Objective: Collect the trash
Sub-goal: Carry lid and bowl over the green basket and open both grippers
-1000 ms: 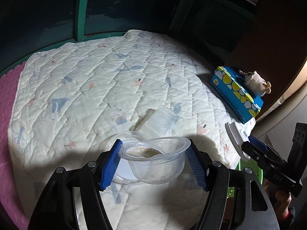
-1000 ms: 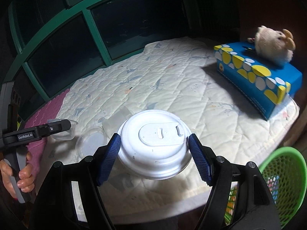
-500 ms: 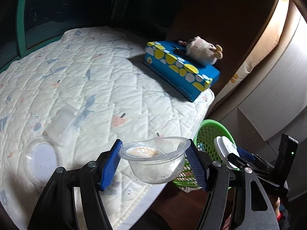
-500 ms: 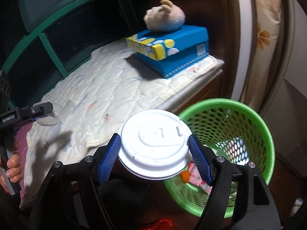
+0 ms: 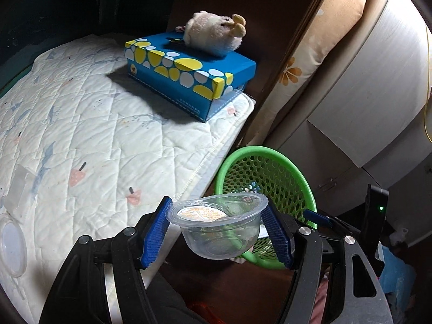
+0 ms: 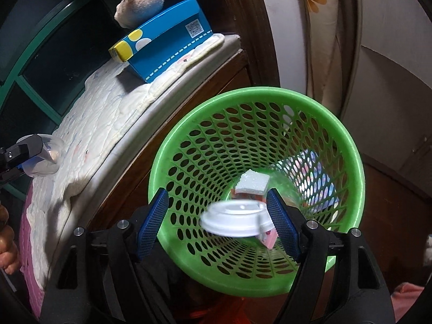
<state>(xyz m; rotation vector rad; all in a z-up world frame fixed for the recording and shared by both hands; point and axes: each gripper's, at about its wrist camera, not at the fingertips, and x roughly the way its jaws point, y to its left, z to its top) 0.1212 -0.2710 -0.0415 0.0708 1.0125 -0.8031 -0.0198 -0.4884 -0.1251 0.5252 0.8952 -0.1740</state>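
A quilted bed pad (image 5: 89, 135) covers the bed, and at its far corner sits a blue dotted tissue box (image 5: 189, 78) with a plush toy (image 5: 213, 33) on top. A clear round lid (image 5: 10, 245) and a flat clear wrapper (image 5: 19, 186) lie on the quilt near its left edge. Just off the bed's corner stands a green mesh basket (image 6: 353, 167), already holding a white foam block (image 6: 252, 182) and some printed packaging. Both grippers tilt steeply downward. The left gripper (image 5: 217, 233) pinches a clear plastic cup (image 5: 218, 229) between its blue pads, held over the bed's edge just short of the basket rim. The right gripper (image 6: 217, 228) hangs over the basket mouth with its jaws opening; the white cup lid (image 6: 235, 221) sits blurred between them, clear of the left pad and close against the right one.
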